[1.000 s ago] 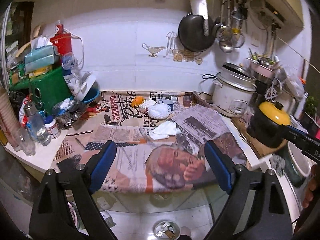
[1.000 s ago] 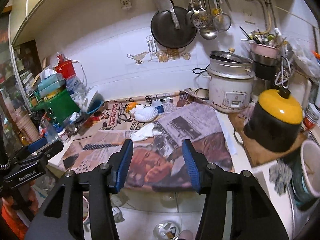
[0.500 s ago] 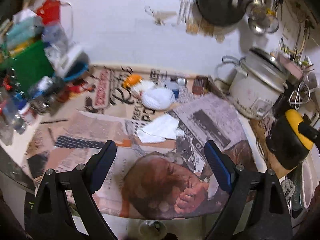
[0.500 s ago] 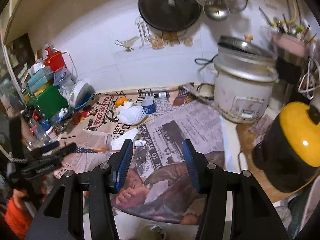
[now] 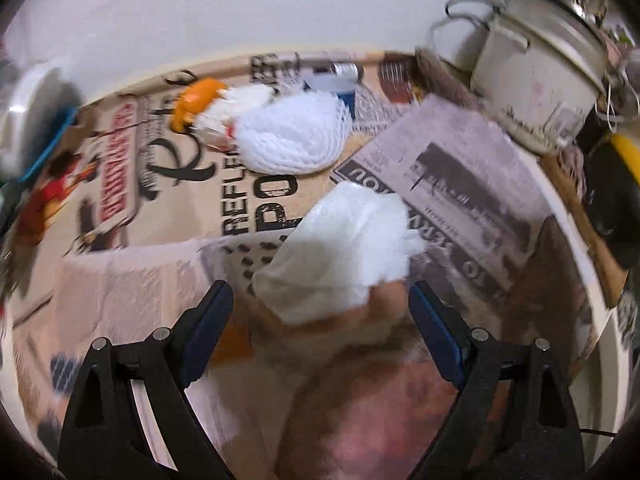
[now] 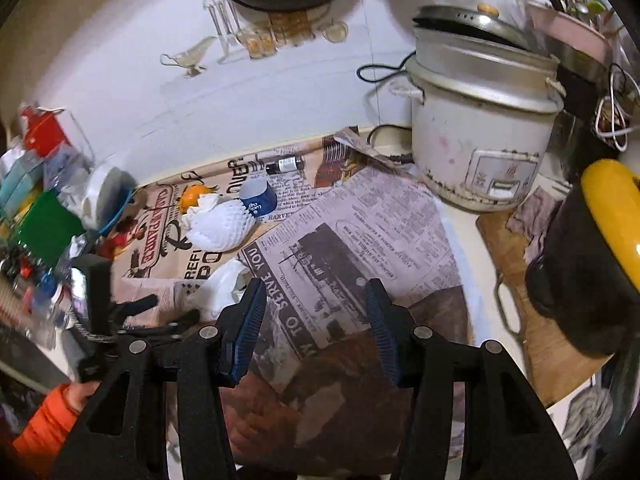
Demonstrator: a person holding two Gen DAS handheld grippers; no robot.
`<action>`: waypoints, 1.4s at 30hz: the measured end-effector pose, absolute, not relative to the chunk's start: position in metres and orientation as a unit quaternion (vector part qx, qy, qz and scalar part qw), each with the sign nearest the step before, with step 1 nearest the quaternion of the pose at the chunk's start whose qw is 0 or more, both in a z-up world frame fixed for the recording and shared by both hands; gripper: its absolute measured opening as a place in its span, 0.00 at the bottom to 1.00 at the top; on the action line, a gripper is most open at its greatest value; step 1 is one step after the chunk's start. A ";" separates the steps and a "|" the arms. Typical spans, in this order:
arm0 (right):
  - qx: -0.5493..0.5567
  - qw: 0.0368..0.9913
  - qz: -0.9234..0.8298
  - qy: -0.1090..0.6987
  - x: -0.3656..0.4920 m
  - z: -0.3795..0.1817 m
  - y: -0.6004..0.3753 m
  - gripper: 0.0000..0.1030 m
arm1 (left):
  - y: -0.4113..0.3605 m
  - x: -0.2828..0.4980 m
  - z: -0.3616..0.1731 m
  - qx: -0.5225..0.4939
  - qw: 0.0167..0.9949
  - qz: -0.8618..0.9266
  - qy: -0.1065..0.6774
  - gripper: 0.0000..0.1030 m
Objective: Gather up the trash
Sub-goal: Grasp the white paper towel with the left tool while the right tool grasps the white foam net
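A crumpled white tissue lies on the newspaper-covered table. My left gripper is open and wide, its blue pads on either side of the tissue's near end without pressing it. Behind the tissue lie a white foam net, an orange peel and a blue paper cup. My right gripper is open with nothing between its fingers, hovering over the newspaper. In the right wrist view the tissue sits to its left, with the left gripper just before it, the foam net and cup beyond.
A white rice cooker stands at the back right, a black pot with a yellow lid on a wooden board at the right. A small bottle lies by the wall. Bottles and boxes crowd the left edge. An orange sleeve shows low left.
Both grippers have come forward and down toward the table. The left one has closed in on the white tissue, which now fills its view. Neither gripper's jaws have changed width.
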State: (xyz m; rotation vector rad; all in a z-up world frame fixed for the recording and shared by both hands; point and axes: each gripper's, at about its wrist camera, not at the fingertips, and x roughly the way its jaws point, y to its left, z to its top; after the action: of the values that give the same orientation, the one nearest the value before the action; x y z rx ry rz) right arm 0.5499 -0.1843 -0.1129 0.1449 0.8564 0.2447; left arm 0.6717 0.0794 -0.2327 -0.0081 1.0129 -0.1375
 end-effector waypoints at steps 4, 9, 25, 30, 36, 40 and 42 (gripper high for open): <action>0.068 0.892 0.108 0.433 0.565 -0.123 -0.164 0.46 | 0.075 0.695 -0.258 0.017 0.855 -0.109 0.506 0.76; 0.071 0.885 0.113 0.447 0.578 -0.133 -0.144 0.46 | 0.063 0.702 -0.269 0.048 0.852 -0.146 0.500 0.57; 0.046 0.855 0.199 0.476 0.648 -0.164 -0.064 0.46 | 0.163 0.671 -0.221 -0.055 0.880 -0.041 0.469 0.08; 0.051 0.845 0.218 0.485 0.672 -0.179 -0.033 0.46 | 0.204 0.660 -0.201 -0.073 0.895 0.012 0.440 0.08; -0.007 0.840 0.213 0.498 0.695 -0.209 0.010 0.46 | 0.228 0.660 -0.201 -0.088 0.895 0.030 0.436 0.08; -0.005 0.836 0.208 0.508 0.707 -0.226 0.017 0.29 | 0.228 0.661 -0.206 -0.079 0.893 0.034 0.441 0.08; -0.008 0.838 0.212 0.503 0.707 -0.227 0.018 0.13 | 0.228 0.661 -0.208 -0.084 0.892 0.031 0.443 0.08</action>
State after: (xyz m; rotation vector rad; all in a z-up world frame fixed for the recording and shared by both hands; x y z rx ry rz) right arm 0.7072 0.0184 -0.2274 -0.0162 1.0638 0.4486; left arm 0.6612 0.2284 -0.2080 -0.1753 0.9203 0.0642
